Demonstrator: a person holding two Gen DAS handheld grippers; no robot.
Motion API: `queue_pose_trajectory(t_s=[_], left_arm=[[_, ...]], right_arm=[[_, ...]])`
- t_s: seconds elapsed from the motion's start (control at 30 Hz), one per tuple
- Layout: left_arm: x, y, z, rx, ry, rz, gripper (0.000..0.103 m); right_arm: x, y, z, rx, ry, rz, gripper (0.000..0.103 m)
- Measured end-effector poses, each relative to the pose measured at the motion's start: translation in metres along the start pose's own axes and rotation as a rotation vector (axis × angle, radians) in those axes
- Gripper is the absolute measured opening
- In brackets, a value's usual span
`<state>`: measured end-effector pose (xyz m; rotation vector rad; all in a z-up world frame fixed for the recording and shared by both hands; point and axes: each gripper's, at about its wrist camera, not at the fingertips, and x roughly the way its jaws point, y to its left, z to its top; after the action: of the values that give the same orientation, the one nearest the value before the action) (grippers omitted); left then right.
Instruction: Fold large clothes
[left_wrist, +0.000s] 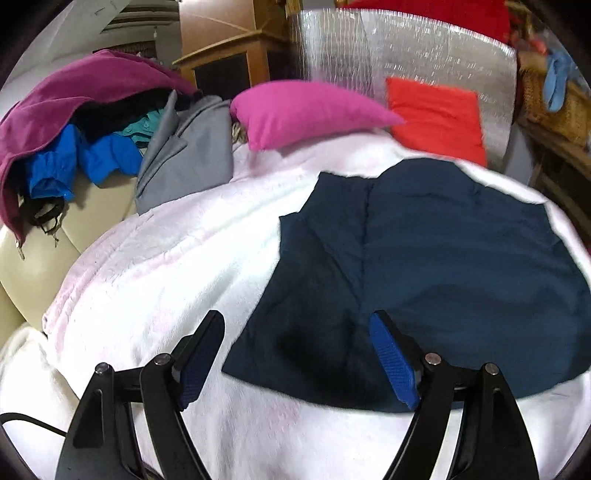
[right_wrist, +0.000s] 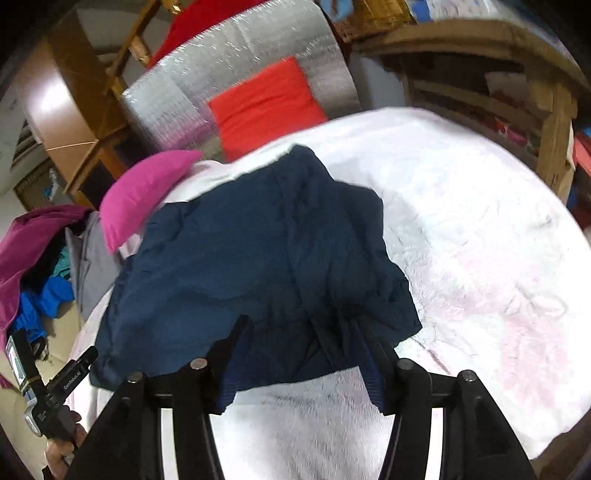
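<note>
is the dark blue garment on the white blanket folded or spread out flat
Partly folded: the navy garment shows one panel lapped over another along a seam, and looks bunched on the white blanket.

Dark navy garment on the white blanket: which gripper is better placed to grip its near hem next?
Probably the right gripper: its open fingers straddle the near hem of the dark navy garment. The left gripper, also open, sits at the garment's left corner, one finger over bare white blanket.

Your left claw (left_wrist: 297, 356) has black angular arms, silver pivot pins and ribbed blue pads (left_wrist: 393, 360); a black cable trails beside it. Your right claw (right_wrist: 301, 360) matches. Your bare-skinned hand (right_wrist: 61, 445) grips a black, white-lettered handle.
</note>
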<state>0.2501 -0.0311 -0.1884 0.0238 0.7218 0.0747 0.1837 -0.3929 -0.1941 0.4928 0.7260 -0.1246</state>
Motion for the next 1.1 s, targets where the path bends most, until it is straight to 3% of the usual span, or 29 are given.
queue_pose_trajectory(t_s=[0.23, 0.37, 0.53, 0.7, 1.1], left_arm=[[-0.064, -0.008, 0.002, 0.036, -0.065, -0.006, 0.085], [-0.112, -0.008, 0.010, 0.039, -0.143, 0.001, 0.094], [-0.169, -0.010, 0.013, 0.055, -0.254, 0.013, 0.096], [-0.212, -0.010, 0.011, 0.071, -0.284, -0.018, 0.097], [-0.321, -0.011, -0.003, 0.100, -0.435, -0.066, 0.102]], right_arm=[[-0.053, 0.024, -0.008, -0.077, -0.084, -0.016, 0.064], [-0.085, 0.037, -0.018, -0.123, -0.119, -0.045, 0.066], [-0.121, 0.051, -0.029, -0.201, -0.187, -0.077, 0.070], [-0.158, 0.057, -0.037, -0.211, -0.240, -0.086, 0.072], [-0.246, 0.076, -0.059, -0.229, -0.413, -0.079, 0.096]])
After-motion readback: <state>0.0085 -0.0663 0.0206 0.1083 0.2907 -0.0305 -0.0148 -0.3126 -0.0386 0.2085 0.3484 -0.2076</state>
